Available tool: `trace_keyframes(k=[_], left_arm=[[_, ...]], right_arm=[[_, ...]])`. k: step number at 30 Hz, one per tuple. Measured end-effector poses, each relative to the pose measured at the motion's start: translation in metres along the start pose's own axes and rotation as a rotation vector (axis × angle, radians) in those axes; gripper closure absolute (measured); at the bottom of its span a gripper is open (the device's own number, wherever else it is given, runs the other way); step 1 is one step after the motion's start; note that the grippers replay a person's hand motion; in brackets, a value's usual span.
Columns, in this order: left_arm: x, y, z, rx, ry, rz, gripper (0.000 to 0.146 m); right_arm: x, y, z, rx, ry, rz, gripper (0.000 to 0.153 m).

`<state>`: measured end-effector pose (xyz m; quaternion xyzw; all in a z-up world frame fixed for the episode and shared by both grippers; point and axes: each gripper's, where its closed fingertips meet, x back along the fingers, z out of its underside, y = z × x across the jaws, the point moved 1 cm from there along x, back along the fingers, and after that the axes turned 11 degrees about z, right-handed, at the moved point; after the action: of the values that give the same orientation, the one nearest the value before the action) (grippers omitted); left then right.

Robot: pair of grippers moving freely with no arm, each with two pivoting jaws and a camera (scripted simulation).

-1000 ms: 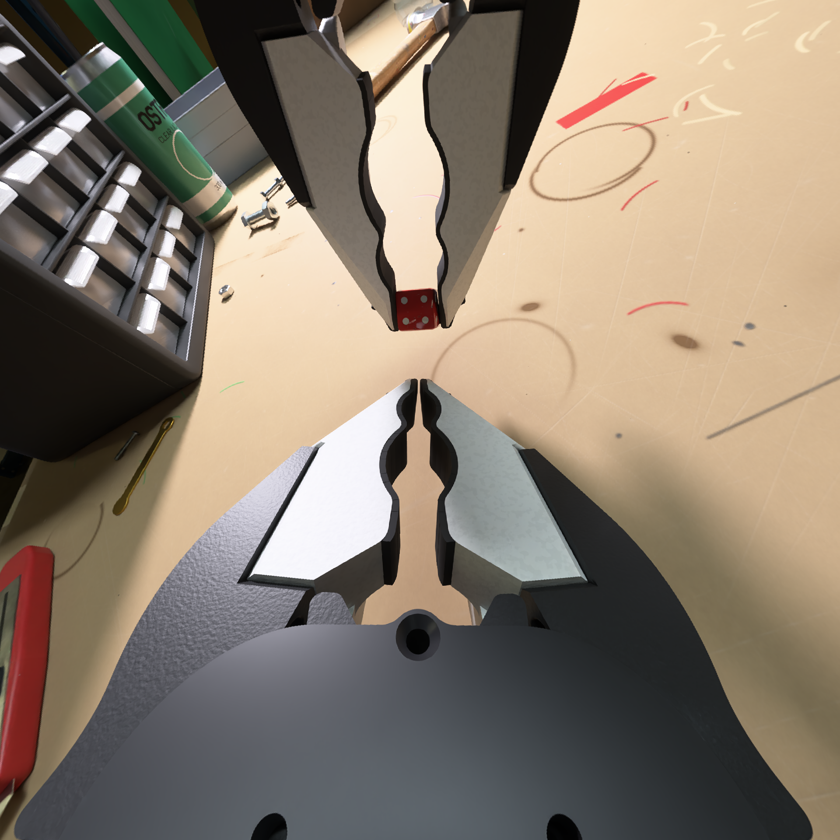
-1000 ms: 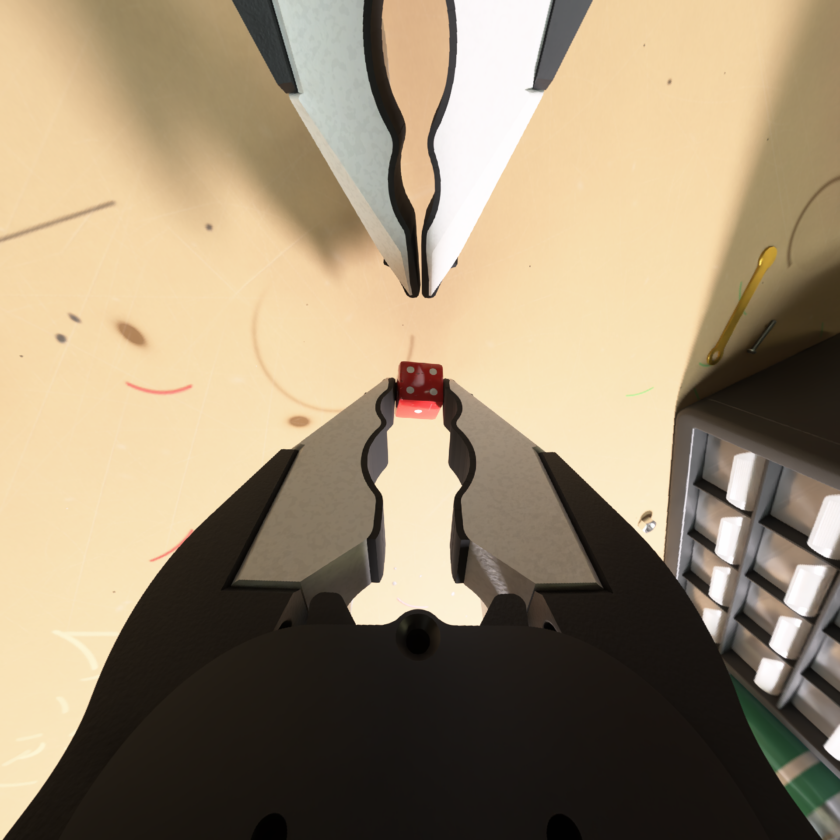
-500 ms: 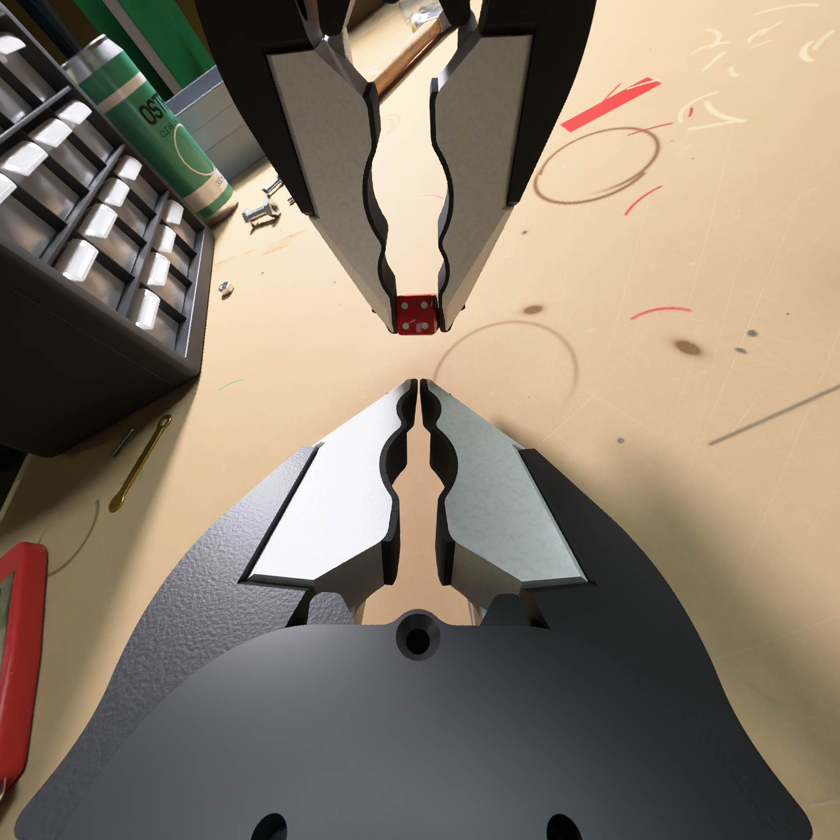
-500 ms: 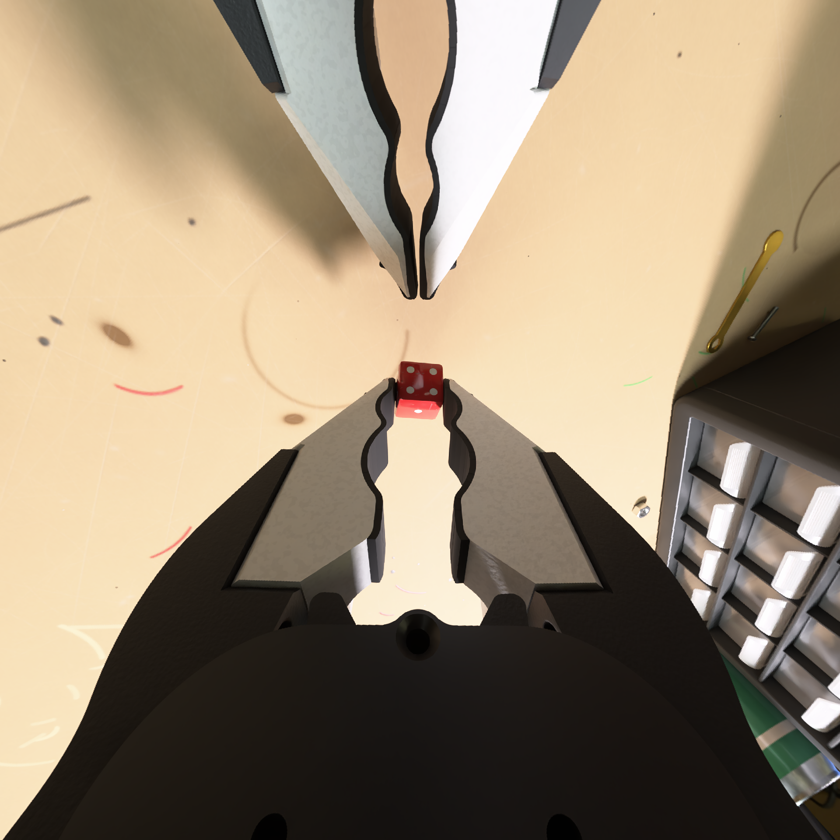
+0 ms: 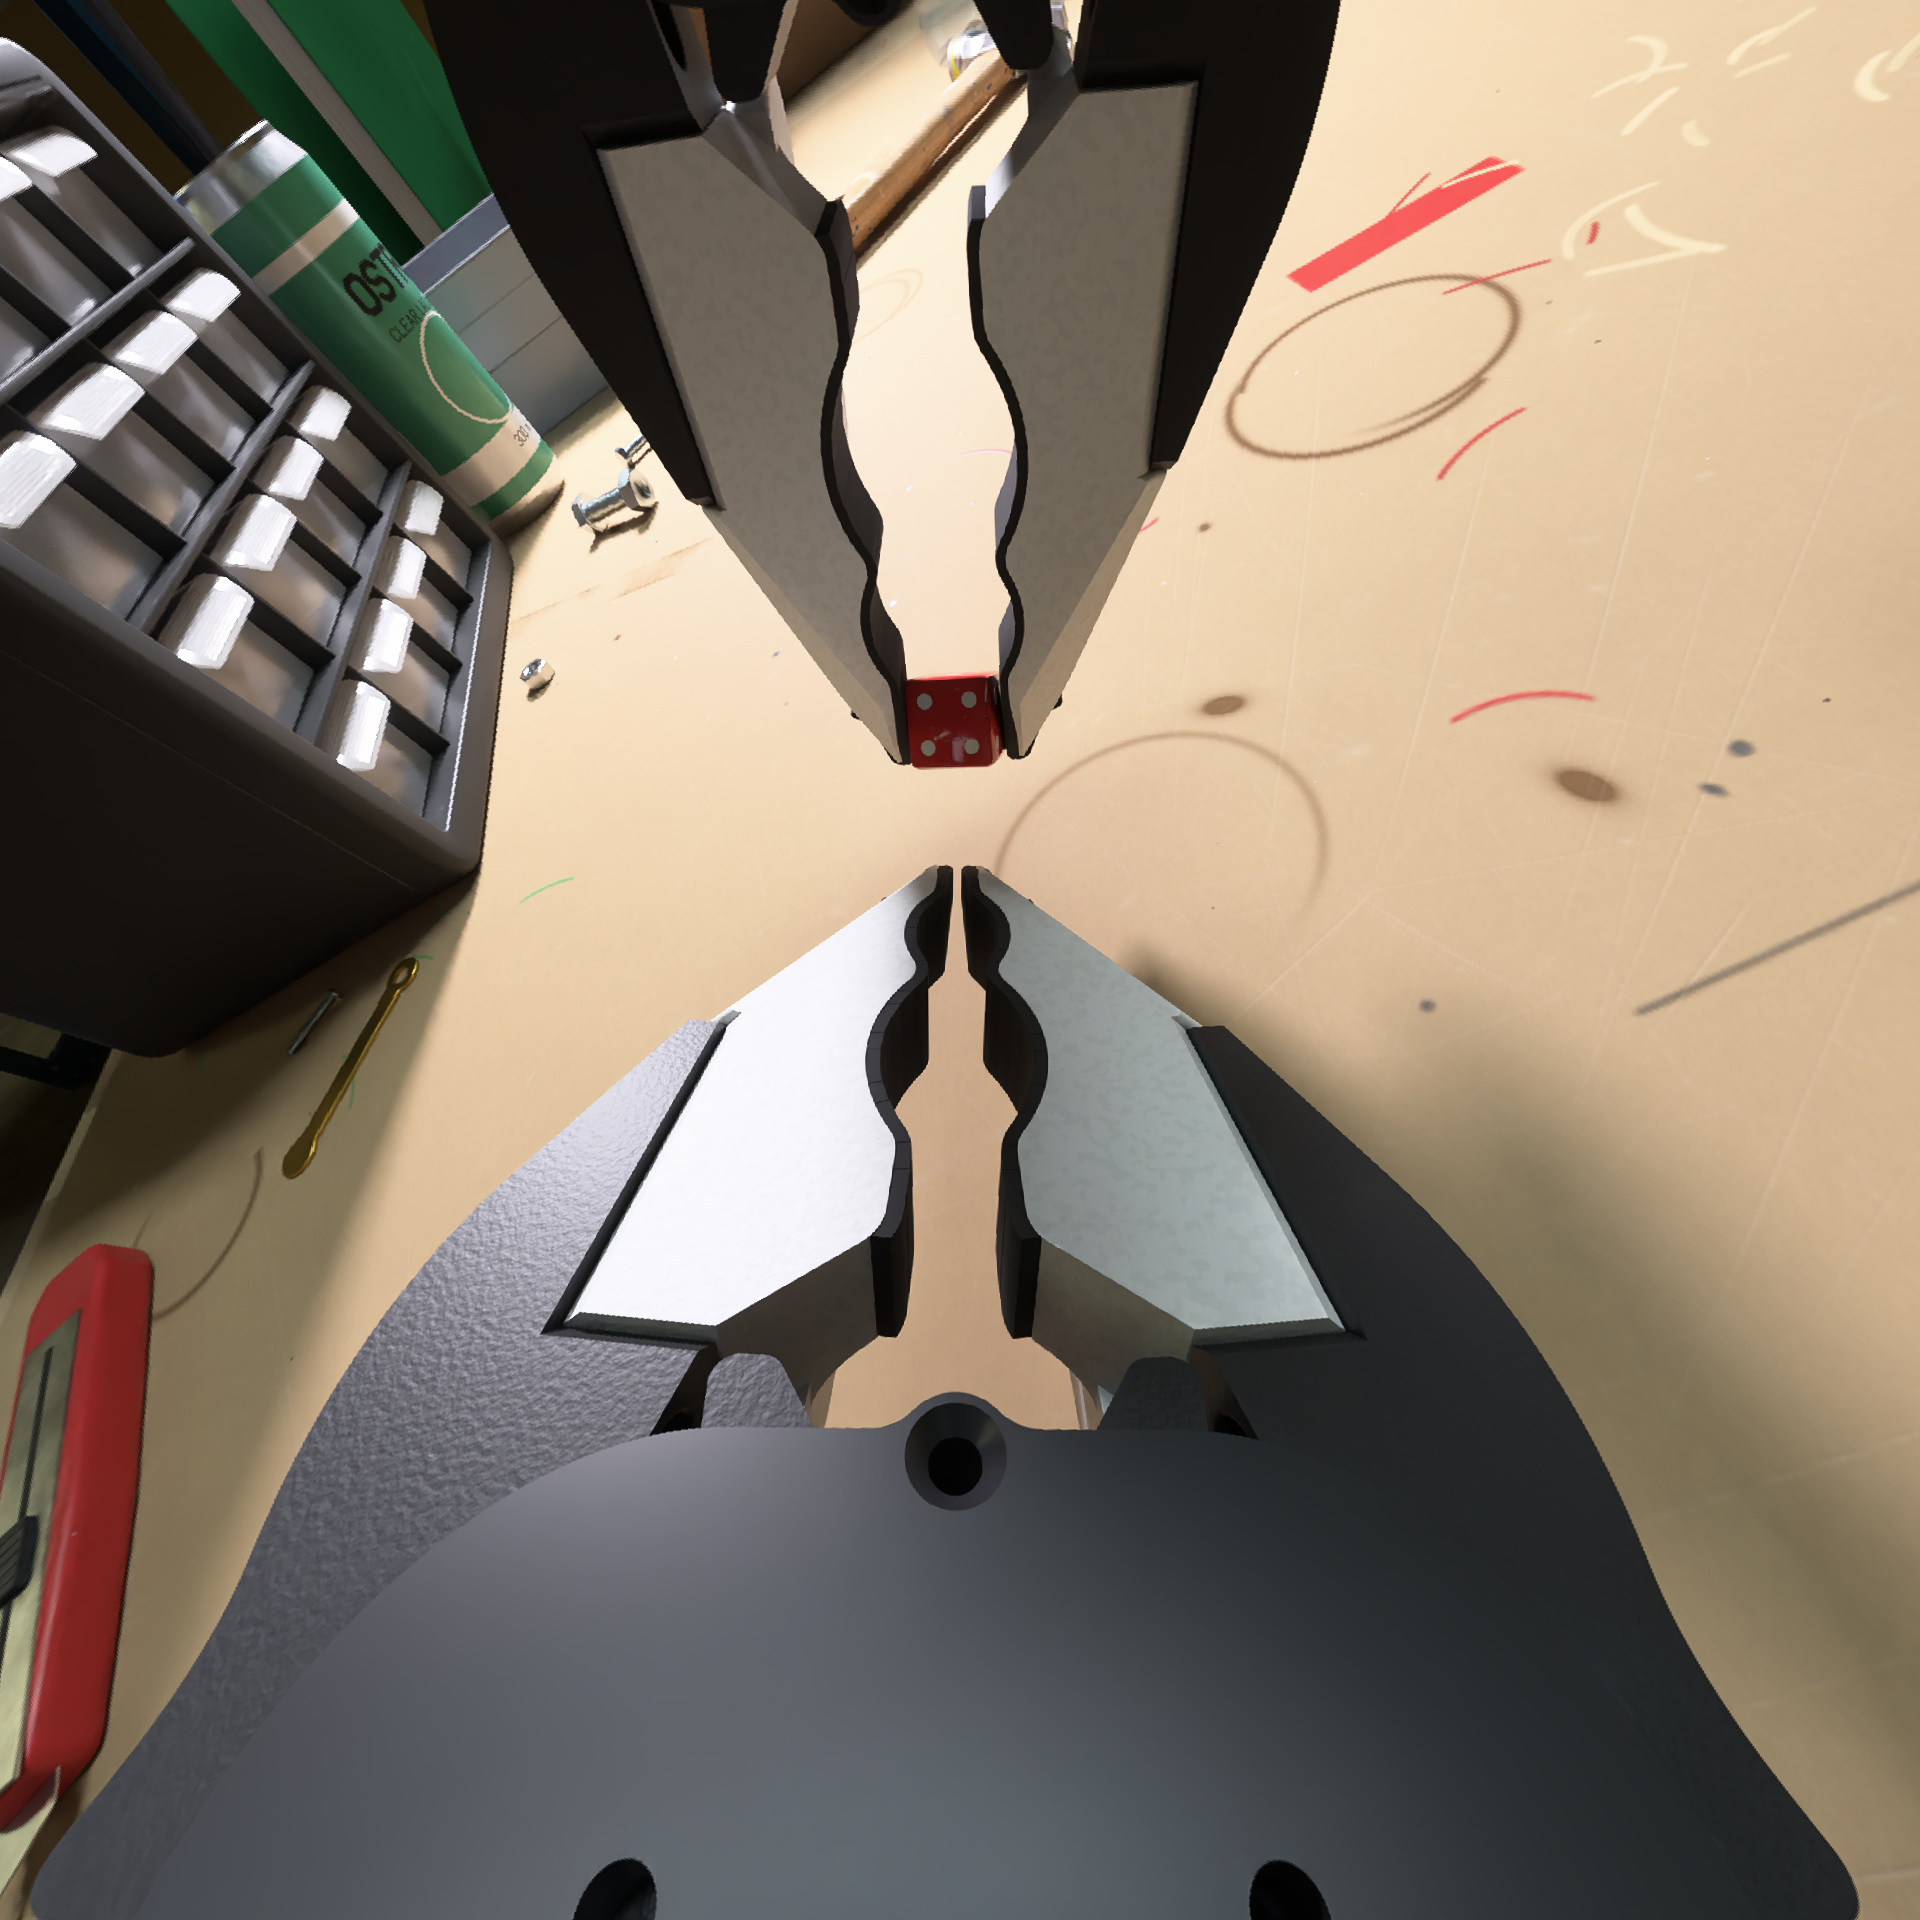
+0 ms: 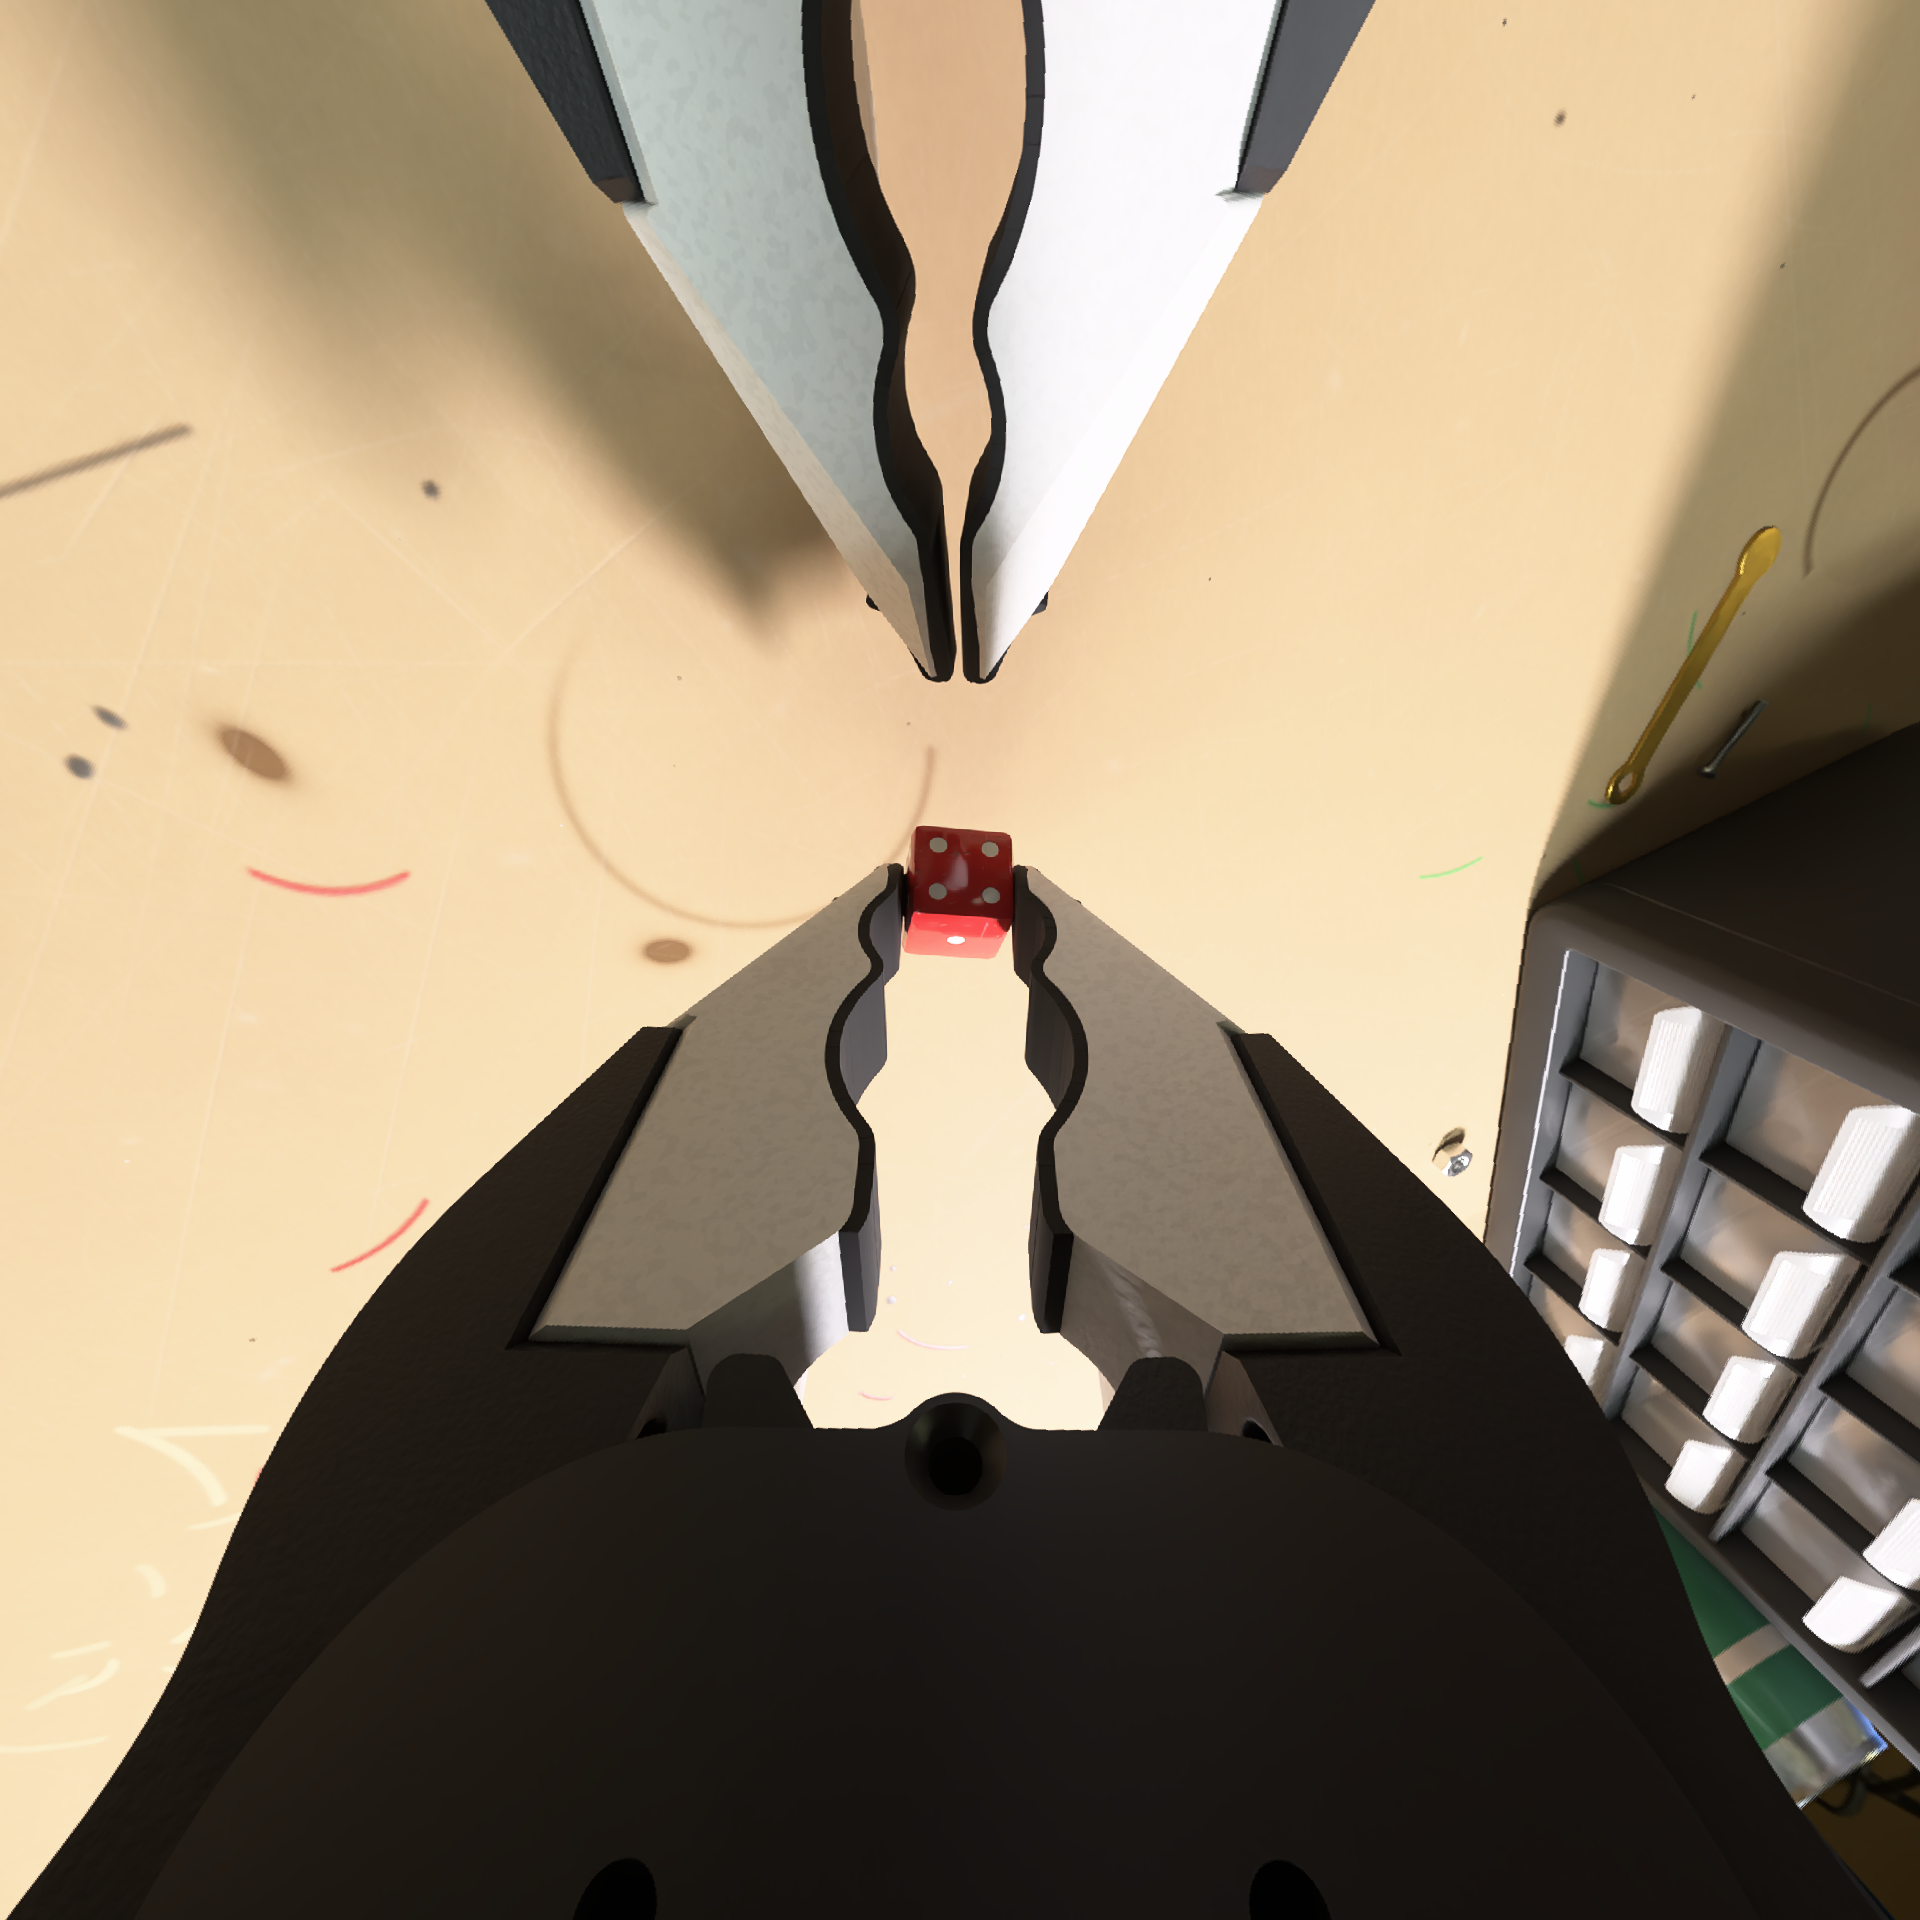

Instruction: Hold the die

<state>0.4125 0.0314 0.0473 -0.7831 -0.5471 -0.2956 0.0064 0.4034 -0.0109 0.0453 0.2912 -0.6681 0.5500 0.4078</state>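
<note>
A small red die with white pips is pinched between the fingertips of my right gripper, held above the tan workbench. In the left wrist view the die shows between the right gripper's tips, straight ahead. My left gripper is shut and empty, its tips a short gap in front of the die, pointing at it. In the right wrist view the left gripper comes in from the top, jaws together.
A dark drawer cabinet stands at the left, also in the right wrist view. A green can, a bolt, a nut, a brass cotter pin, a red device and a hammer handle lie around.
Both grippers have drifted slightly over the bench, the background sliding a little. The die stays gripped in the right gripper and the left stays shut.
</note>
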Motion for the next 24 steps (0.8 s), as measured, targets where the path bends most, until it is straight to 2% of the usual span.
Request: trace_keyframes(k=[8,13,15,18,24], left_arm=[[0.001,-0.001,-0.001,-0.010,-0.007,0.004,0.143],[0.005,-0.007,-0.005,0.011,-0.034,0.049,0.122],[0.010,-0.004,-0.006,-0.005,-0.021,0.023,0.118],[0.024,0.002,-0.017,-0.011,-0.049,-0.012,0.117],[0.038,-0.011,-0.050,0.013,-0.063,0.017,0.123]], right_arm=[[0.000,0.002,0.000,-0.011,0.017,-0.030,0.132],[-0.001,0.001,0.002,-0.016,0.030,-0.037,0.132],[0.000,0.000,0.003,-0.020,0.029,-0.031,0.132],[0.002,-0.001,0.003,-0.028,0.021,-0.018,0.132],[0.009,0.001,0.002,-0.060,0.002,-0.039,0.132]])
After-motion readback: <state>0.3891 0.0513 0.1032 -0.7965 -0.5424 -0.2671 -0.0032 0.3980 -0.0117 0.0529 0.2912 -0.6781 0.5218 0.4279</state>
